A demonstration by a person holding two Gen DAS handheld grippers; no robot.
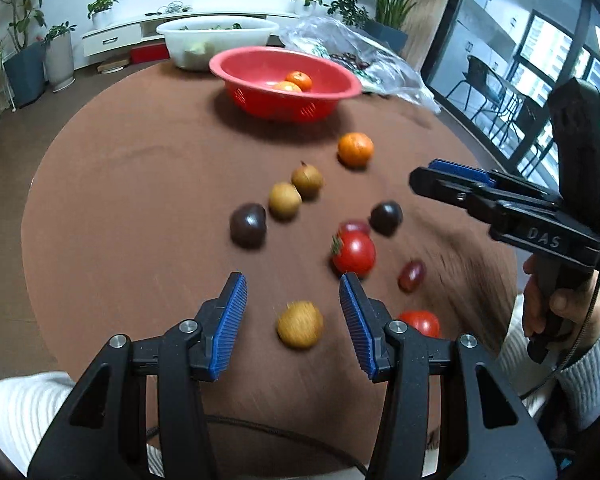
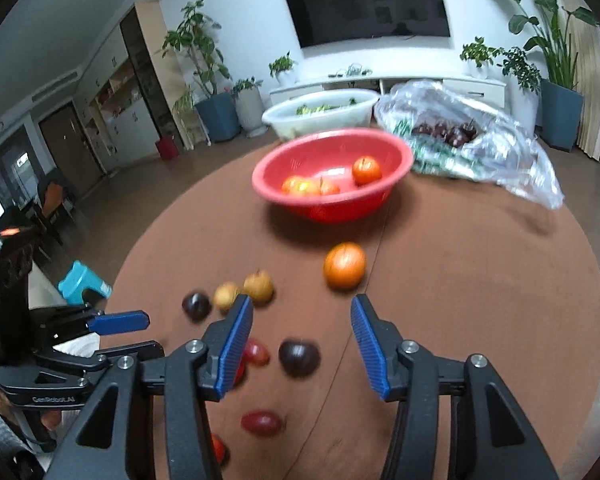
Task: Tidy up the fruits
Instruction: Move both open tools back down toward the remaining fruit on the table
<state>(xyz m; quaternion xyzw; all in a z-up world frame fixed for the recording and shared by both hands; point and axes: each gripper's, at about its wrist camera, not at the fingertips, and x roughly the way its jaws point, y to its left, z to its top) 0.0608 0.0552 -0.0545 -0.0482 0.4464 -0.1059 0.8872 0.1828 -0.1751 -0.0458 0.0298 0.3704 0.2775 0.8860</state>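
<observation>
Black fingers with blue ribbed pads are filling the bottom of both views. Left tool (image 1: 293,312) is hanging open over the round brown surface (image 1: 140,200), and a small golden-brown round fruit (image 1: 300,324) is sitting between its pads, not touched. Right tool (image 2: 302,344) is also open and holding nothing; a dark purple plum (image 2: 299,356) is lying below its gap. More fruits are lying loose on the surface: a big red tomato (image 1: 354,253), two more golden-brown fruits (image 1: 296,190), another dark plum (image 1: 248,225), and a bright orange mandarin (image 1: 355,149). Farther back, a red plastic basket bowl (image 1: 340,84) is holding several orange fruits (image 2: 366,171). Behind it, a white tub (image 1: 172,32) and a clear plastic bag (image 2: 512,152) are sitting.
</observation>
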